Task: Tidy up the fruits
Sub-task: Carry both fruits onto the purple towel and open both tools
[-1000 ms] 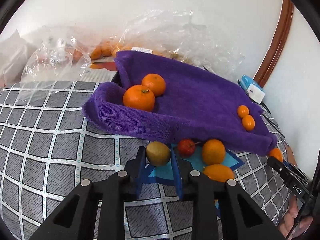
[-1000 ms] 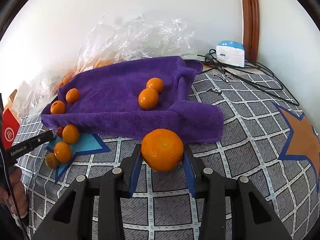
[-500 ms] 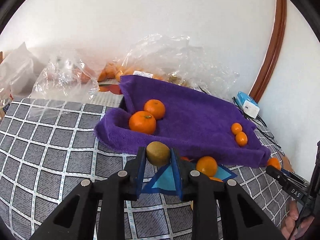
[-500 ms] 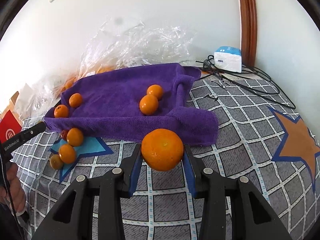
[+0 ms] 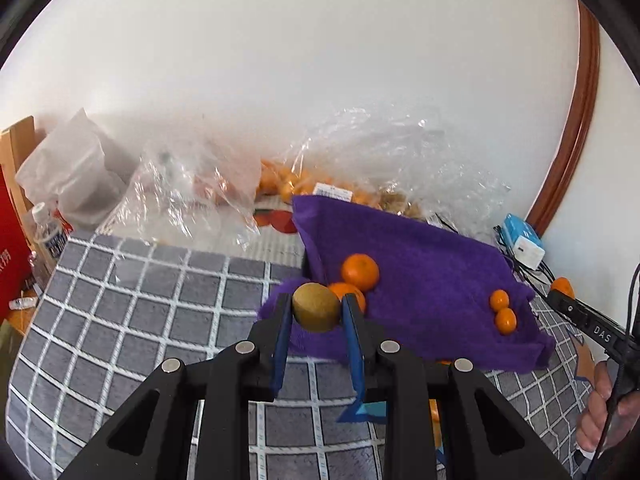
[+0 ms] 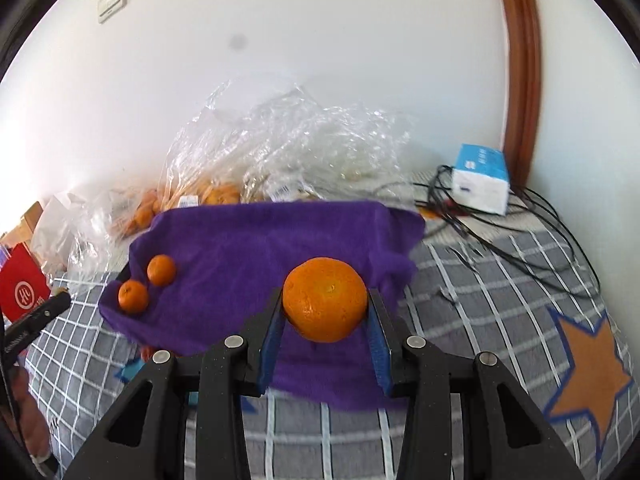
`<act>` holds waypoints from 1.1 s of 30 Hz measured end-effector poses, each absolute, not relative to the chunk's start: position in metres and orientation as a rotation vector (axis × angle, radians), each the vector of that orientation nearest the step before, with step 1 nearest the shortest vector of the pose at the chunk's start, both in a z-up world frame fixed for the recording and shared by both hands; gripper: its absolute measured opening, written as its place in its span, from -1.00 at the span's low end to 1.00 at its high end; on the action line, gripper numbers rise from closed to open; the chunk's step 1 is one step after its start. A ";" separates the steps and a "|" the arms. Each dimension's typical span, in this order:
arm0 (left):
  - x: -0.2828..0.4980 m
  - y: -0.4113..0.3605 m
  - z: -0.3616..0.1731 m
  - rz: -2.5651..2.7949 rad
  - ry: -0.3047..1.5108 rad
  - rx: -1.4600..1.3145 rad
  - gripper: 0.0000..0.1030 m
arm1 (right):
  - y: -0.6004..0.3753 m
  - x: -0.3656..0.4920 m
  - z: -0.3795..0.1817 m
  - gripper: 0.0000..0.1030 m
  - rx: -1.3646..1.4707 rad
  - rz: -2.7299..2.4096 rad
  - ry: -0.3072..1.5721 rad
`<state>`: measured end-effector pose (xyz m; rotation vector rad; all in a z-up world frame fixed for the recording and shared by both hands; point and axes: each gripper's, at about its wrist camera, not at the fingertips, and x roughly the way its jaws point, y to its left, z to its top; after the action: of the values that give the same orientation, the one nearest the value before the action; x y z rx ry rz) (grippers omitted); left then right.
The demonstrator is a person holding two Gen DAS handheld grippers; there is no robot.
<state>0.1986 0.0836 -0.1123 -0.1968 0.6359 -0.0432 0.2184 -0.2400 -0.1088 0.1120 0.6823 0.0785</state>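
The left hand-held gripper (image 5: pixel 316 314) is clenched on a kiwi (image 5: pixel 316 313), holding it in the air in front of the near left corner of the purple towel (image 5: pixel 420 276). The right hand-held gripper (image 6: pixel 325 312) is grasping a big orange (image 6: pixel 325 299) across its widest part, raised in front of the near edge of the same towel (image 6: pixel 256 256).

Both fruits look light. The kiwi is probably soft under its fuzzy skin, so I'd expect it to bruise under a hard squeeze; the pinch across its middle seems the right place. The orange is firmer, but round and waxy, so it could roll out if the blue pads slip off its equator.

On the towel, 2 oranges (image 5: pixel 360 272) lie just behind the kiwi, and 2 small mandarins (image 5: pixel 502 312) lie touching each other near the far right end. The middle stretch between them is bare, the best room for setting things down. The towel's edges stand raised, apparently draped over a tray, so a fruit must clear that rim. Crinkled plastic bags (image 6: pixel 288 144) crowd the back, cables (image 6: pixel 500 216) the right.
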 end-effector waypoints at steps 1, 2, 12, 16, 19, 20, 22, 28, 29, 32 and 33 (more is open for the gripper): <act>0.202 0.084 -0.110 -0.042 0.638 -0.200 -0.53 | -0.239 0.227 -0.108 -0.24 0.107 0.085 0.683; 0.207 0.085 -0.107 -0.042 0.644 -0.204 -0.53 | -0.239 0.233 -0.107 -0.24 0.102 0.085 0.684; 0.280 0.070 -0.108 -0.049 0.719 -0.227 -0.53 | -0.248 0.302 -0.116 -0.24 0.103 0.075 0.744; 0.311 0.062 -0.115 -0.050 0.749 -0.213 -0.53 | -0.251 0.328 -0.128 -0.24 0.116 0.070 0.786; 0.332 0.058 -0.123 -0.059 0.782 -0.220 -0.53 | -0.251 0.339 -0.137 -0.24 0.116 0.075 0.812; 0.338 0.056 -0.125 -0.058 0.792 -0.217 -0.53 | -0.251 0.342 -0.140 -0.24 0.112 0.073 0.821; 0.349 0.051 -0.131 -0.044 0.816 -0.189 -0.53 | -0.251 0.349 -0.145 -0.24 0.110 0.062 0.847; 0.366 0.047 -0.148 -0.033 0.861 -0.170 -0.53 | -0.247 0.362 -0.161 -0.24 0.103 0.048 0.915; 0.368 0.047 -0.151 -0.030 0.866 -0.170 -0.53 | -0.247 0.364 -0.163 -0.24 0.095 0.046 0.924; 0.373 0.045 -0.157 -0.018 0.881 -0.157 -0.53 | -0.245 0.367 -0.165 -0.24 0.057 0.026 0.939; 0.374 0.045 -0.158 -0.022 0.884 -0.156 -0.53 | -0.245 0.368 -0.166 -0.24 0.056 0.027 0.942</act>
<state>0.3740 0.0446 -0.1583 -0.1561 0.8838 -0.0219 0.3676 -0.2449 -0.1659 0.0559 0.9425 0.0273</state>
